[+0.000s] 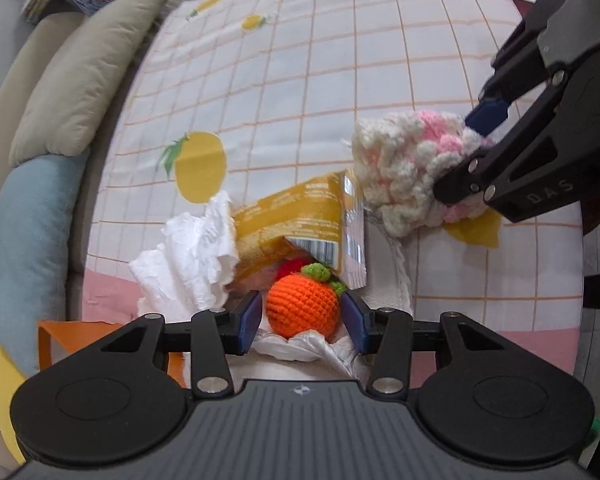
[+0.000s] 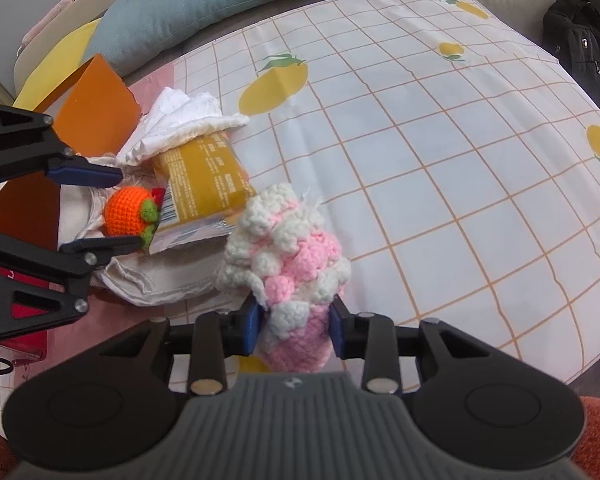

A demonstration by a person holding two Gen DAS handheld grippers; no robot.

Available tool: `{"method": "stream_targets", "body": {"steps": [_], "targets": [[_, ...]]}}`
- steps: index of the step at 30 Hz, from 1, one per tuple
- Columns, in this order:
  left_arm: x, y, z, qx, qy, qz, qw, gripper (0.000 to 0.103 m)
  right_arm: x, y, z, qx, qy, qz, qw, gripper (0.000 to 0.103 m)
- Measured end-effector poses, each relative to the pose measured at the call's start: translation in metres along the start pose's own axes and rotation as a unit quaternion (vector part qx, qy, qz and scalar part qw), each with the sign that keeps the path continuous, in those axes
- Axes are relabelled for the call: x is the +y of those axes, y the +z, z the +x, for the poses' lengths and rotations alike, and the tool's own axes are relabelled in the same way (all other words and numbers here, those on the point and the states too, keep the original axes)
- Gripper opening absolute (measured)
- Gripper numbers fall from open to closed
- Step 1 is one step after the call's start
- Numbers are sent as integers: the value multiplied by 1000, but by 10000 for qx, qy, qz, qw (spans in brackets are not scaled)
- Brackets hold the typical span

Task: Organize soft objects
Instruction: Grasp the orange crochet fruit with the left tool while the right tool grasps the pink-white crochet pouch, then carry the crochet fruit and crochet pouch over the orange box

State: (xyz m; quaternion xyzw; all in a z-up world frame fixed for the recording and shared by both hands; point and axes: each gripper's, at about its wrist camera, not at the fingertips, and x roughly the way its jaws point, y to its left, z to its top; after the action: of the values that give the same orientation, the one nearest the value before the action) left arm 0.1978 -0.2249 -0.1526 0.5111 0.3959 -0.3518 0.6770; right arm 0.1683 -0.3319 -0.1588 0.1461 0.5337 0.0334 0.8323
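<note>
Risk: left fingers (image 1: 300, 316), parted around orange ball (image 1: 302, 304) low in frame, nudging it off; right fingers (image 2: 296, 330) clamped on pink-white knit (image 2: 288, 264).

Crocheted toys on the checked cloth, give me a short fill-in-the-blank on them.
1. The right claw is shut on the pink and ____ crocheted cone.
2. The crocheted orange sits between the ____ claw's fingers.
3. The yellow packet lies against the orange's ____ leaves.

Missing: white; left; green
</note>
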Motion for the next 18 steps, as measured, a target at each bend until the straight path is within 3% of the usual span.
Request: {"method": "stream_targets", "body": {"steps": [2, 6, 10, 18], "targets": [[-2, 0, 5, 40, 37, -28, 10000, 56, -1, 0, 0, -6, 13, 18, 10000, 35], [-3, -3, -1, -93, 122, -299, 9994, 46, -1, -2, -2, -19, 5, -9, 10000, 35], [0, -14, -26, -399, 170, -855, 9954, 46, 1, -2, -4, -60, -91, -89, 9999, 35], [-7, -38, -89, -1217, 204, -2055, 9708, 46, 7, -9, -27, -309, -106, -101, 9994, 34]]}}
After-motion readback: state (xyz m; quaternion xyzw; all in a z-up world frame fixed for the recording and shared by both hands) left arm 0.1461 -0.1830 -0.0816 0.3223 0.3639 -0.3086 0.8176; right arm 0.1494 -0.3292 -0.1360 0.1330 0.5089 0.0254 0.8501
